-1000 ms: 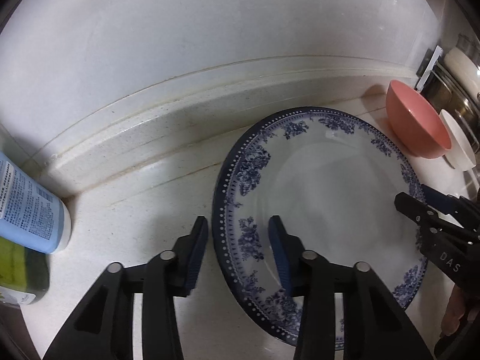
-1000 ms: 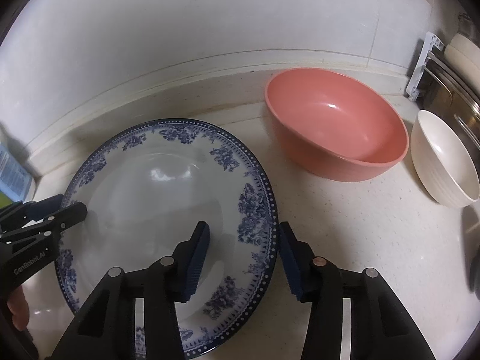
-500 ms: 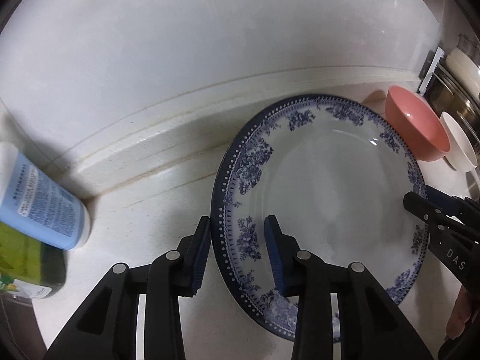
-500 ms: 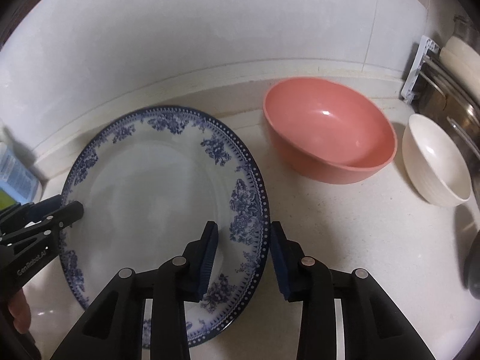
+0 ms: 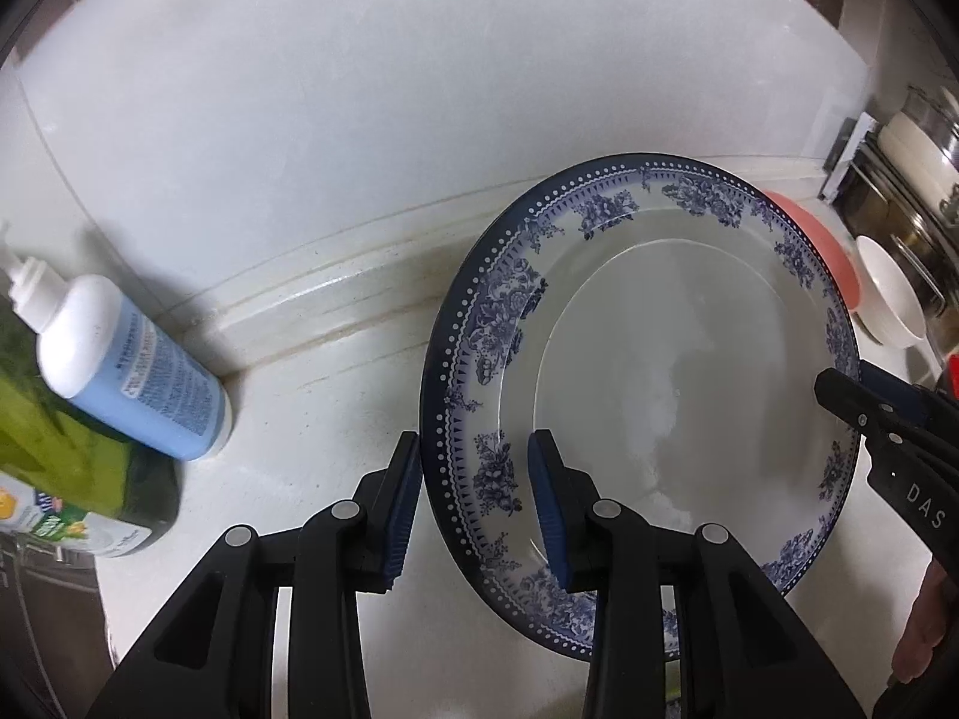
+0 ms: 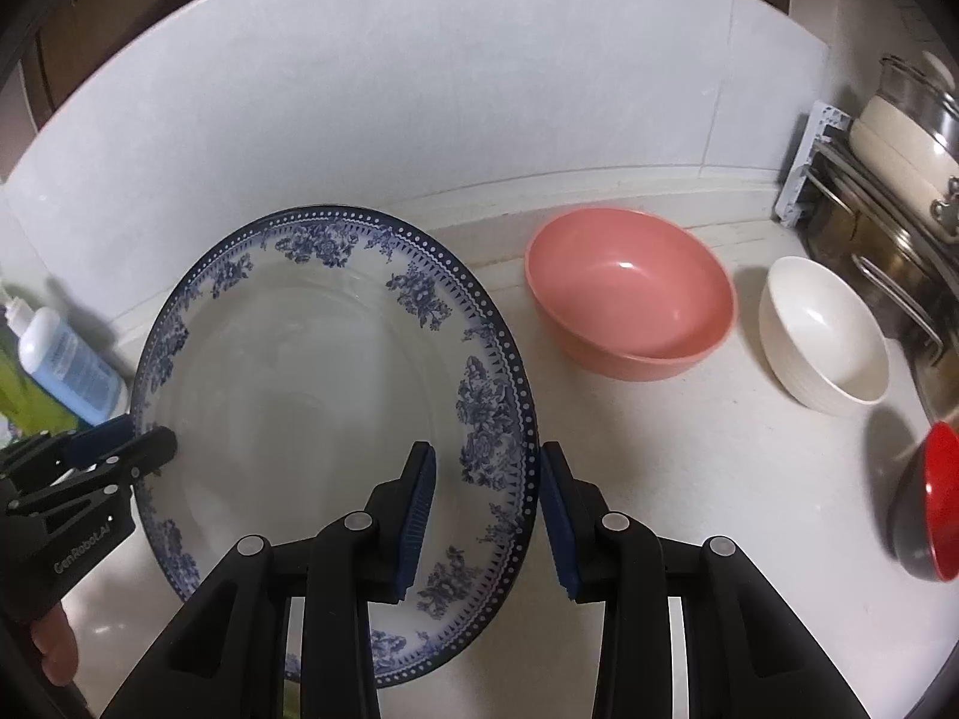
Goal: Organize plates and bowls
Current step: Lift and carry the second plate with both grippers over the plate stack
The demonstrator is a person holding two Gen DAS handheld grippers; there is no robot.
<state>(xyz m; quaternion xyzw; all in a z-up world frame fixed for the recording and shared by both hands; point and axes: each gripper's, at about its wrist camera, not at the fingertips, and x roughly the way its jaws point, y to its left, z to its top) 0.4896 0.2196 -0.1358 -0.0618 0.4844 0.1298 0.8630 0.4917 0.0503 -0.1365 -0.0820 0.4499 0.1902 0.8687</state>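
Both pairs of jaws straddle opposite rims of one blue-and-white floral plate (image 5: pixel 689 371). On the left gripper (image 5: pixel 473 509), the blue pads sit either side of the plate's left rim, the outer pad against the edge and the inner pad over the plate's face, with a gap remaining; whether they press the rim I cannot tell. On the right gripper (image 6: pixel 486 524), the pads flank the right rim in the same manner, and firm contact there is likewise unclear. The plate seems held tilted above the pale speckled worktop (image 6: pixel 689 479).

Left of the plate stand a blue-labelled white squeeze bottle (image 5: pixel 129 368) and a green bottle (image 5: pixel 66 467), touching each other. Right of the plate, on the worktop, sits a salmon-pink bowl (image 6: pixel 629 314), then a white bowl (image 6: pixel 824 338) just beside it. Nearer, at the far right, a red-and-black bowl (image 6: pixel 932 503) shows partly. Beyond the white bowl, a dish rack (image 6: pixel 887 204) holds metal pots against the white wall (image 6: pixel 419 108).
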